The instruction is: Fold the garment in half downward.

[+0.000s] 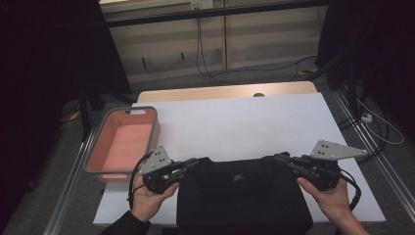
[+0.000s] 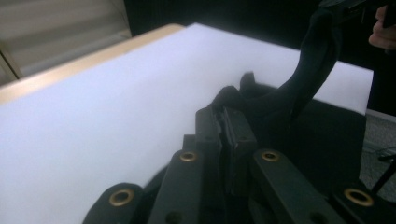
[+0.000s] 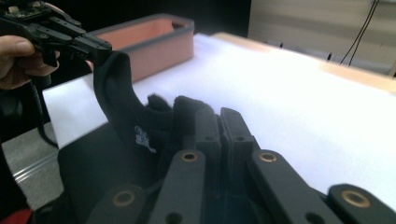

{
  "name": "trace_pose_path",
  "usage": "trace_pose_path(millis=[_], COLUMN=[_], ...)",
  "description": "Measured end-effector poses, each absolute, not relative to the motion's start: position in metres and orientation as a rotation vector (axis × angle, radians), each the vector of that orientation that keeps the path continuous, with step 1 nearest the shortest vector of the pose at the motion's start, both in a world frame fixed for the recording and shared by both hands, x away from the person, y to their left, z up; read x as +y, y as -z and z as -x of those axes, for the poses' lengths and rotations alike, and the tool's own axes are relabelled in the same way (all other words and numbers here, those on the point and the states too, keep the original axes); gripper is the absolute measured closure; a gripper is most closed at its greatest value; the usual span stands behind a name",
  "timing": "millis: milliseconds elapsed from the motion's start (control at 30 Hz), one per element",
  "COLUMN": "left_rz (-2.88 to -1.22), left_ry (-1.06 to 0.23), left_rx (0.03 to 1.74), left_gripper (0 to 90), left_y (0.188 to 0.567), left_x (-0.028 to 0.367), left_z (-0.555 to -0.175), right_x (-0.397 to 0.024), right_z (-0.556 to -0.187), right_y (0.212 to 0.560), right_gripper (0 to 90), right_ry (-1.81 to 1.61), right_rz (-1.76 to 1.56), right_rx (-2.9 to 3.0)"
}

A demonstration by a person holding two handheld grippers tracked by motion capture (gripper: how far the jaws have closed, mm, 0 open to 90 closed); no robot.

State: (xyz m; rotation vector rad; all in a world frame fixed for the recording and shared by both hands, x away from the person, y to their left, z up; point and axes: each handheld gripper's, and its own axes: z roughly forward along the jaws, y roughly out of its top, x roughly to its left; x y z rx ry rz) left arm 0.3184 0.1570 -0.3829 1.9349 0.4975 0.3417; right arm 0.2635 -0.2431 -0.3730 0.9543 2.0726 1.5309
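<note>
A person sits at a bench (image 1: pixel 254 122) covered by a white sheet, holding 2 handheld claws over a black garment (image 1: pixel 242 198). The garment lies at the near edge of the bench, directly in front of the person, with its far edge lifted at both corners.

The left claw (image 1: pixel 192 163) is at the garment's far left corner. Its jaws are closed tight on the black cloth, which shows pinched between them in the left gripper view (image 2: pixel 227 135). The left hand (image 1: pixel 149 196) grips the claw's body from below.

The right claw (image 1: pixel 276 159) is at the garment's far right corner, jaws likewise clamped on the cloth, seen close in the right gripper view (image 3: pixel 219 128). The right hand (image 1: pixel 333 198) holds it.

Between the 2 claws the raised edge of the garment sags in a curve. A small pale logo shows on the cloth.

A pink bin (image 1: pixel 110 169) with a grey rim stands on the left side of the bench, just beside the left claw.
</note>
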Motion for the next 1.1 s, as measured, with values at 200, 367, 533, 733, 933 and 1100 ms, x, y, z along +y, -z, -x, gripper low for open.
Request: trace_pose_path(millis=[200,367,533,733,933,1100], left_rz=[-1.989,-2.037,-2.06,-2.068,-2.073,-2.057], left_ry=[-0.257,-0.225,-0.21,-0.158,-0.124,-0.155], left_rx=[0.495,0.496,0.508,0.506,0.477,0.516], left_gripper=[85.8,85.6,85.2,84.5,78.4,61.6], left_y=[0.404,0.416,0.422,0.426,0.426,0.427], left_x=[0.146,0.145,0.149,0.153,0.157,0.159], left_z=[-0.314,-0.308,-0.299,-0.288,-0.273,-0.28], right_x=[-0.243,-0.24,-0.242,-0.243,-0.238,-0.24], right_z=[-0.259,-0.253,-0.247,-0.236,-0.226,-0.228], right_y=[0.395,0.409,0.419,0.427,0.429,0.428], right_gripper=[86.8,86.8,86.7,85.5,70.7,58.4], right_ry=[-1.522,-1.487,-1.464,-1.467,-1.454,-1.478], right_rz=[-0.987,-1.005,-1.02,-1.047,-1.043,-1.06], right_rx=[2.128,2.188,2.219,2.243,2.266,2.226])
